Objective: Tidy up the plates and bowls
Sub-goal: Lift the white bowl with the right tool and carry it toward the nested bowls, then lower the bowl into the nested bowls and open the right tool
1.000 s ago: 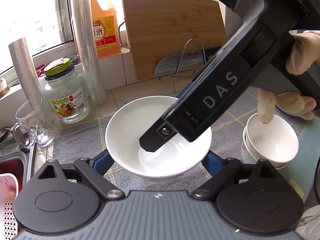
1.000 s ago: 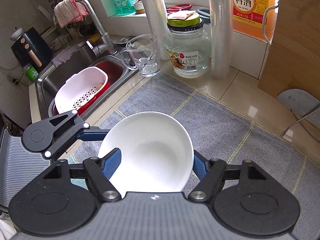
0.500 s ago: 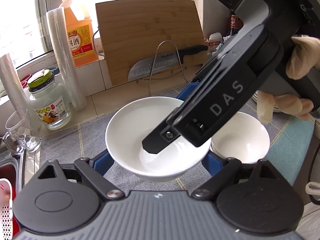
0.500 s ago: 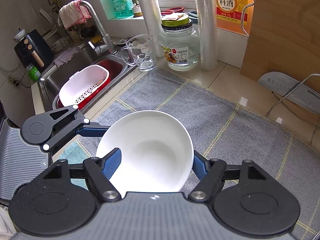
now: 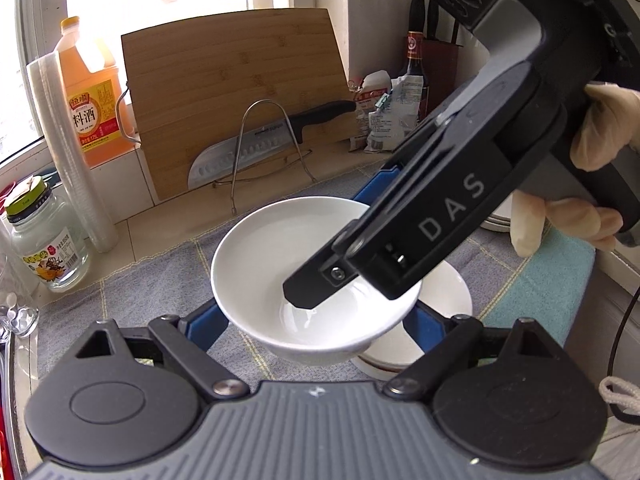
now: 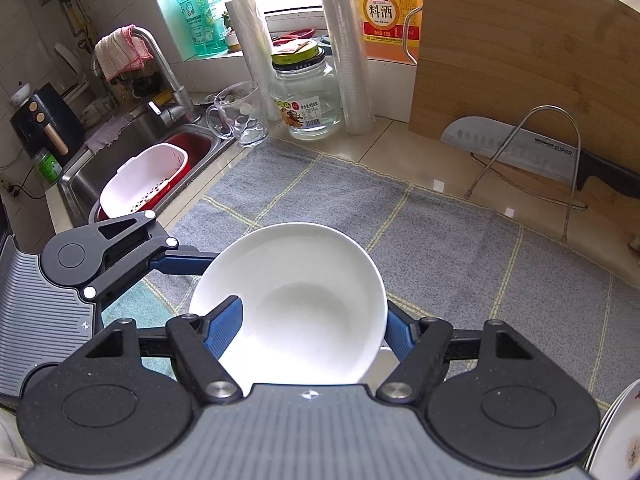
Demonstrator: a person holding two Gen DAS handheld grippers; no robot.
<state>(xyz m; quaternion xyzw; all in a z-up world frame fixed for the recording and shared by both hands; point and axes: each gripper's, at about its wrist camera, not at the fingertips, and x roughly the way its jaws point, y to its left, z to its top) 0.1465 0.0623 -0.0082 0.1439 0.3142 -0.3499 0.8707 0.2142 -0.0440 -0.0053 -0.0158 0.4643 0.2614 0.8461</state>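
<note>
Grippers: two, both black with blue finger pads. The left gripper (image 5: 316, 320) and the right gripper (image 6: 312, 320) are each closed around one wide white ceramic bowl (image 5: 304, 264).
Bowl position: the bowl is held off the grey checked cloth mat (image 6: 420, 232), above a stack of white bowls (image 5: 444, 304) that shows at its right side in the left wrist view. One finger (image 5: 316, 284) of the right gripper reaches inside the bowl; its other finger is outside the rim.
Stack count: cannot tell how many bowls, as the held one covers most of it.
Plates: edges of stacked white plates (image 6: 616, 436) show at the lower right corner of the right wrist view; number unclear.
Writing, gripper: "DAS" on the right gripper body.
Writing, bottle: one orange cooking-wine jug (image 6: 386, 8) labelled "料酒".
Writing, knife: one broad steel cleaver (image 6: 516, 148) marked "SUPOR", resting on a wire stand against one bamboo cutting board (image 5: 236, 92).
Other counts: two clear film rolls (image 6: 348, 48), one glass jar with green lid (image 6: 306, 96), one clear glass mug (image 6: 240, 114).
</note>
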